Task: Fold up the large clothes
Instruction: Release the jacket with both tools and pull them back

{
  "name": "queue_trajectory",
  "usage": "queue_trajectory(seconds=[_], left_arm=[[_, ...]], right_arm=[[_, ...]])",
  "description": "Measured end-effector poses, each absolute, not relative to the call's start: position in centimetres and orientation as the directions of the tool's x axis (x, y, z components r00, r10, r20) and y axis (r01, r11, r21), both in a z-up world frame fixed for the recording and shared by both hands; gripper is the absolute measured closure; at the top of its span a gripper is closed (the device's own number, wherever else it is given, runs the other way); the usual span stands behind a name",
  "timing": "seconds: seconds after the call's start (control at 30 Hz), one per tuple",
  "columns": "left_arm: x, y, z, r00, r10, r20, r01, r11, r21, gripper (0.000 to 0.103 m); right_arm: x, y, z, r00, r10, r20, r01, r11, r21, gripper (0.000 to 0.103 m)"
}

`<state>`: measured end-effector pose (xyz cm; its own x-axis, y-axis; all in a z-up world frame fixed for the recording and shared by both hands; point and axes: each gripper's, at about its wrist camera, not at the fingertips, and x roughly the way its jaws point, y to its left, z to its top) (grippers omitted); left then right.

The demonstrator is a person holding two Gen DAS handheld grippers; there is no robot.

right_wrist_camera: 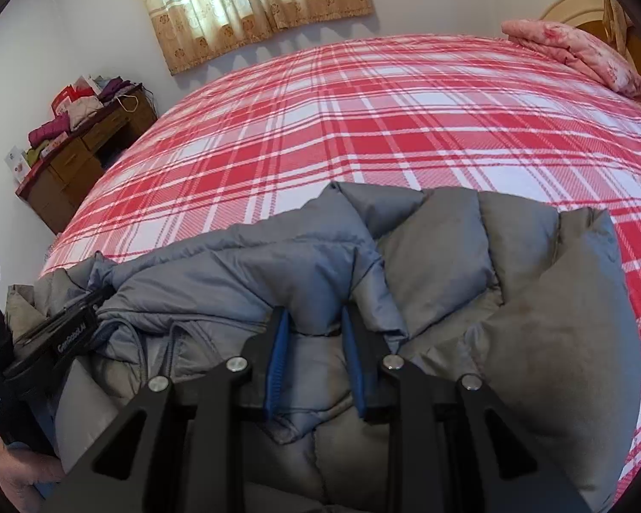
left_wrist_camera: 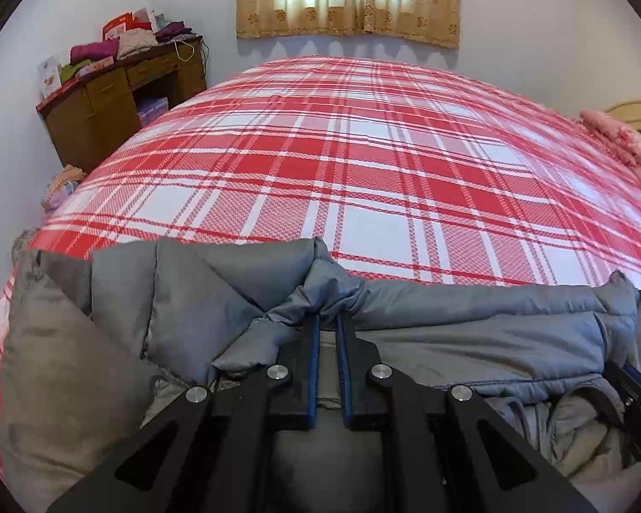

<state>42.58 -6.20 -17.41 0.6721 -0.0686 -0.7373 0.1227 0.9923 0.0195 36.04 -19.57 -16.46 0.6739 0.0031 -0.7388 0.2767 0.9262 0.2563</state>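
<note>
1. Two views share one bed (left_wrist_camera: 363, 162) with a red-and-white checked cover; a grey padded jacket (left_wrist_camera: 470, 333) lies bunched along its near edge.
2. Left wrist view: the left gripper (left_wrist_camera: 328, 318) has its fingers (left_wrist_camera: 313, 342) closed on a pinched fold of the jacket. Only here does a bundle of cloth (left_wrist_camera: 62, 184) show beside the bed, near the desk (left_wrist_camera: 119, 98).
3. Right wrist view: the right gripper (right_wrist_camera: 314, 318) clamps a thick puffed fold of the jacket between its blue fingers (right_wrist_camera: 277, 355). Only this view shows the left gripper from outside, at the left, and the whole pink quilt (right_wrist_camera: 572, 51) at the bed's far corner.
</note>
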Motion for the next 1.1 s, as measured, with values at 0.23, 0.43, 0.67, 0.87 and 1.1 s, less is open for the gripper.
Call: queue_trajectory(seconds=[0.23,0.43,0.67,0.87,1.1], left_arm=[[42.4,-6.5,-17.4,0.679,-0.043,-0.733,0.121,0.991,0.053,0.094],[42.4,-6.6,-17.3,0.679,-0.040,-0.733,0.121,0.991,0.057,0.094],[38.6,-5.2,-13.8,0.663,-0.106,-0.741,0.191,0.981,0.030,0.094],[28.4,-1.3,-7.7,0.763,-0.199,-0.615,0.298,0.953,0.061,0.094],[16.4,4.4,-5.4,0.725,-0.318,-0.610,0.385,0.922,-0.023,0.094]], right_arm=[[36.2,-19.3,-16.5,0.664,-0.024,-0.747,0.282,0.934,0.220,0.076],[36.4,-19.1,-16.6,0.661,-0.041,-0.750,0.283,0.938,0.198,0.075],[35.4,-20.1,-14.3,0.629,-0.006,-0.777,0.280,0.934,0.220,0.071],[24.0,-20.7,-6.2,0.785,-0.032,-0.619,0.228,0.943,0.241,0.049],[9.4,-20.4,-3.7,0.828,0.012,-0.561,0.168,0.949,0.268,0.029]])
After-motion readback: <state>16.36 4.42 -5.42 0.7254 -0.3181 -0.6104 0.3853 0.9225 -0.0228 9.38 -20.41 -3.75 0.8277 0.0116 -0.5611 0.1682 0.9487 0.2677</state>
